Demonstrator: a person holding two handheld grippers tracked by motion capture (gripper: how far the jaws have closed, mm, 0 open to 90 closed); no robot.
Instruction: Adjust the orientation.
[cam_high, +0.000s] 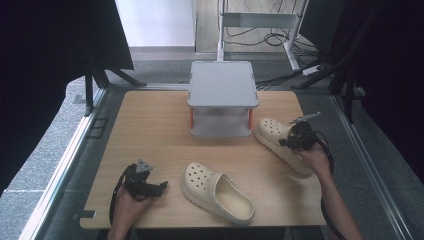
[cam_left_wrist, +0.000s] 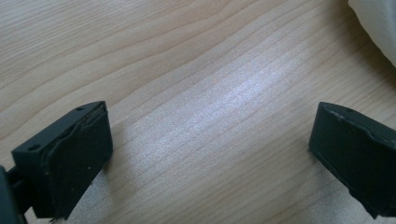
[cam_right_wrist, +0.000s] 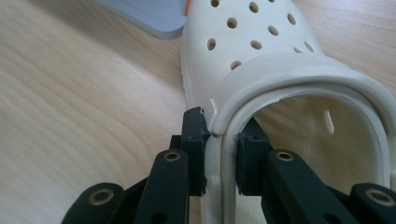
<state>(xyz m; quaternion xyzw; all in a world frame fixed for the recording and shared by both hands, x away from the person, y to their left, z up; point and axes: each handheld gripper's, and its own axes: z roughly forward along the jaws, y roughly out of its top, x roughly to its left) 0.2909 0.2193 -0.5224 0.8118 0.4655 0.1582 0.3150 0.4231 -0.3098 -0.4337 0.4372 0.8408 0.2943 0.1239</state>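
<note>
My right gripper (cam_right_wrist: 219, 154) pinches the side wall of the far clog (cam_high: 277, 142), which sits just right of the grey shelf stand (cam_high: 222, 97). My left gripper (cam_left_wrist: 210, 154) hangs wide open over bare table (cam_high: 150, 135), holding nothing, with the near clog (cam_high: 217, 192) just beside it.

Two cream perforated clogs lie upright: near clog (cam_high: 217, 192) mid-front, far clog (cam_high: 276, 142) beside the grey shelf (cam_high: 222, 98).
</note>
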